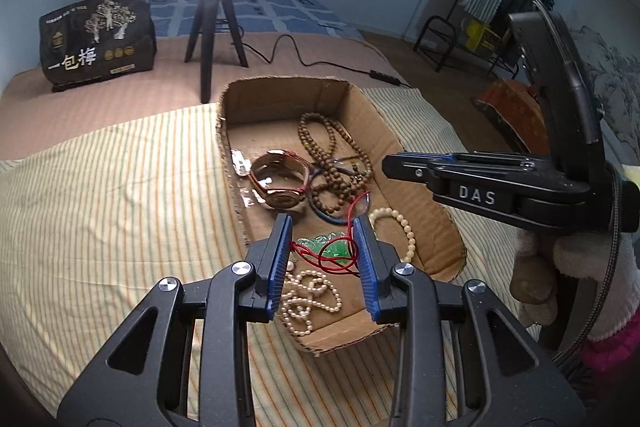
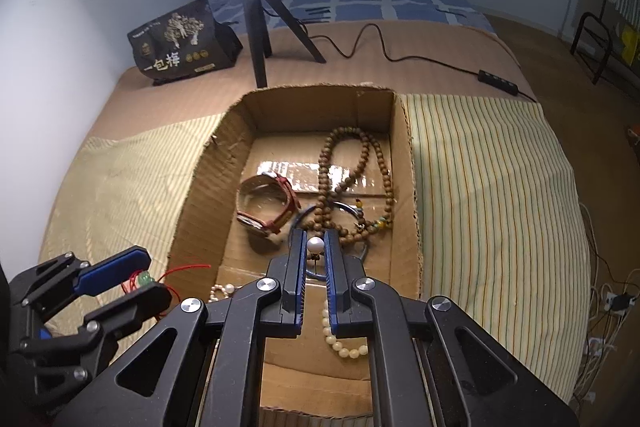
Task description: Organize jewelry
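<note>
A shallow cardboard box lies on a striped cloth. In it are a brown wooden bead necklace, a watch with a red-brown strap, a cream bead bracelet and a pearl necklace. My left gripper is shut on a green pendant with a red cord, by the box's left wall. Above the box, my right gripper is shut on a small white pearl piece.
The striped cloth covers the near part of a bed. Behind the box stand a ring-light tripod and a black snack bag. A cable with a switch runs to the right. A gloved hand holds the right gripper.
</note>
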Tool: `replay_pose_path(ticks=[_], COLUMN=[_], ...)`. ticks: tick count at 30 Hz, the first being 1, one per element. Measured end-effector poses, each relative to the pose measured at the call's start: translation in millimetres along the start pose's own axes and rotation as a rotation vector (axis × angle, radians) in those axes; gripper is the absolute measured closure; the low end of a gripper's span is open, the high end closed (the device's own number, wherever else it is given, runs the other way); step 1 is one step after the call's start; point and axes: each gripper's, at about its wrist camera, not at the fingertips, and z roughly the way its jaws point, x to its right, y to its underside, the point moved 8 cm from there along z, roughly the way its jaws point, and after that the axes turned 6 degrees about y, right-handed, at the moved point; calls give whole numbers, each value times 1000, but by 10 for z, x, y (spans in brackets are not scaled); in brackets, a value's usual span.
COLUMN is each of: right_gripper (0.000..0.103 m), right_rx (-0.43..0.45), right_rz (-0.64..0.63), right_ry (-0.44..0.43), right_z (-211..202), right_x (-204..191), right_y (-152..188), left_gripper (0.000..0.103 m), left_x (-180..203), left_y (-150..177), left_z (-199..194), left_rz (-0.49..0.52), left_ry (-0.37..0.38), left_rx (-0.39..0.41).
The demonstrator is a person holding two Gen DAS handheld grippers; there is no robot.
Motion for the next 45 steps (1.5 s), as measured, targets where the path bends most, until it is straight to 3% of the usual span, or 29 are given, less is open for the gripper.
replay_pose_path(ticks=[20, 24, 29, 33, 45], right_gripper=[95, 73, 71, 60, 59], right_rx=[-16, -15, -9, -6, 49], right_rz=[-20, -21, -25, -22, -29], right_ry=[21, 28, 35, 44, 65], right_z=[88, 85, 65, 58, -152], right_x=[-4, -7, -8, -3, -57], right_y=[20, 13, 3, 2, -34], left_gripper=[71, 71, 71, 64, 63], left_x=[2, -8, -6, -5, -8], left_y=[22, 25, 26, 23, -8], left_z=[98, 98, 86, 67, -166], left_rz=[14, 13, 15, 18, 34], left_ry=[-7, -12, -16, -19, -35], left_rx=[-19, -22, -21, -18, 28])
